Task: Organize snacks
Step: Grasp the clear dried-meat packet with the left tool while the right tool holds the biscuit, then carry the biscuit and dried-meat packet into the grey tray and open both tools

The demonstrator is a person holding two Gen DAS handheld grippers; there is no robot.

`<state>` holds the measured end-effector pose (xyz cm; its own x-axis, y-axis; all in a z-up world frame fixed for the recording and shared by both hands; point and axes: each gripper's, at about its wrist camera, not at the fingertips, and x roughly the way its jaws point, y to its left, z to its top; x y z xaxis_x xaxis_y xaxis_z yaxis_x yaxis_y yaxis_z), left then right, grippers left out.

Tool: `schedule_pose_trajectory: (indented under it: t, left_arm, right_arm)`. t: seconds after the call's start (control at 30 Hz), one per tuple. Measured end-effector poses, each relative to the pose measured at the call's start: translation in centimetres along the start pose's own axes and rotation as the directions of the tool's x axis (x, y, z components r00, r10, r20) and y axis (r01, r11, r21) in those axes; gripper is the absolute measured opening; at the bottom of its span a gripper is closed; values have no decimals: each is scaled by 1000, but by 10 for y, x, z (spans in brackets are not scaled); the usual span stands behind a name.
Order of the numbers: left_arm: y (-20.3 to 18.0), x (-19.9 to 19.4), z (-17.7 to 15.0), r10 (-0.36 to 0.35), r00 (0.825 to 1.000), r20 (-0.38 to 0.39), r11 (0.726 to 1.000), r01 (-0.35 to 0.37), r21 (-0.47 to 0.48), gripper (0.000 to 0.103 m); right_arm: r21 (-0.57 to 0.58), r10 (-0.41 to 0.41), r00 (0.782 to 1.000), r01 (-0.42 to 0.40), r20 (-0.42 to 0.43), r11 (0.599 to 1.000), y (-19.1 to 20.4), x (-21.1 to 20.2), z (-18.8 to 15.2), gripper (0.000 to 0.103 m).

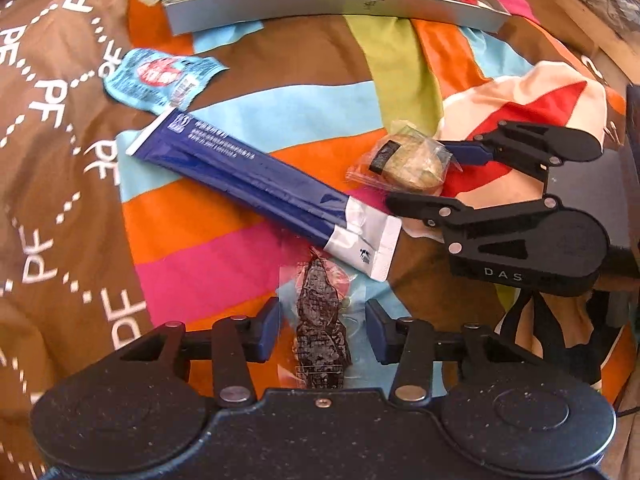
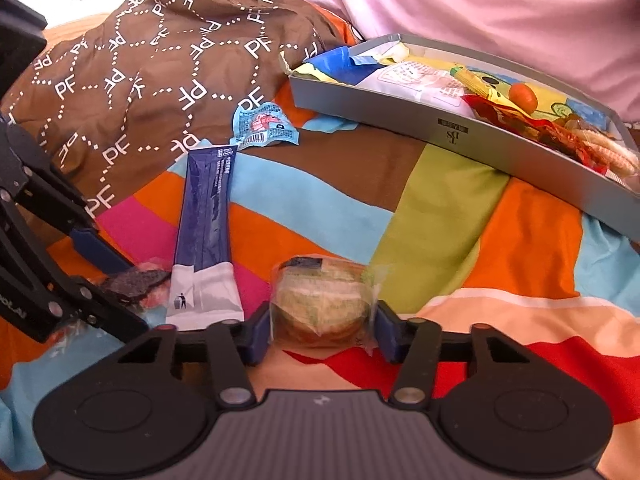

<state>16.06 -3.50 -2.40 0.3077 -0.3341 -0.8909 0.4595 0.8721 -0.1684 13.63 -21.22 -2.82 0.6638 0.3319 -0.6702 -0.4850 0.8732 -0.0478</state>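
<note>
A dark snack in a clear wrapper [image 1: 320, 320] lies on the striped cloth between the fingers of my left gripper [image 1: 323, 331], which stands open around it. A round pale pastry in clear wrap [image 2: 320, 304] rests between the blue pads of my right gripper [image 2: 322, 336], open with the pads close to the wrapper's sides. The left wrist view shows the same pastry [image 1: 408, 164] inside the right gripper [image 1: 432, 178]. The right wrist view shows the left gripper [image 2: 134, 300] astride the dark snack [image 2: 136, 280]. A long blue stick sachet [image 1: 260, 184] [image 2: 206, 216] lies between the two.
A grey tray [image 2: 460, 132] [image 1: 320, 4] holding several snack packets sits at the back. A small light-blue packet [image 1: 156, 80] [image 2: 264, 126] lies beyond the sachet. Rumpled brown cloth printed "PF" [image 2: 140, 80] rises on the left; pink fabric [image 2: 480, 8] lies behind the tray.
</note>
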Motion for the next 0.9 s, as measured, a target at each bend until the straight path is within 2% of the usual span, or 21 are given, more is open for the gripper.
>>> schedule_pose_trajectory:
  t: [0.2,0.4,0.57,0.73,0.9]
  left_arm:
    - [6,-13,-11,14,1000,-11,995,-15,-98,46]
    - [15,-27,-26,-9,1000,4,981,10,-193,46]
    - [8,-36,-31,45,999,26,989,-41,-139,46]
    - [0,-46,-31,93,992,84,993,-87,-73,46]
    - [-3,-57,-27,80,983,164,994,-66,-86,46]
  right_arm:
    - [-17,-11,1000,11,8,1000,6,-4,-2,54]
    - [-42,-23,1000,23,17,999,13,-12,-3,53]
    - [-79,-40,998,43,42,996,23,-23,-2,53]
    - [-135,-64,994,76,87,988,34,-31,-2,54]
    - [-150,-85,985,108,152,983,36,-37,-1,54]
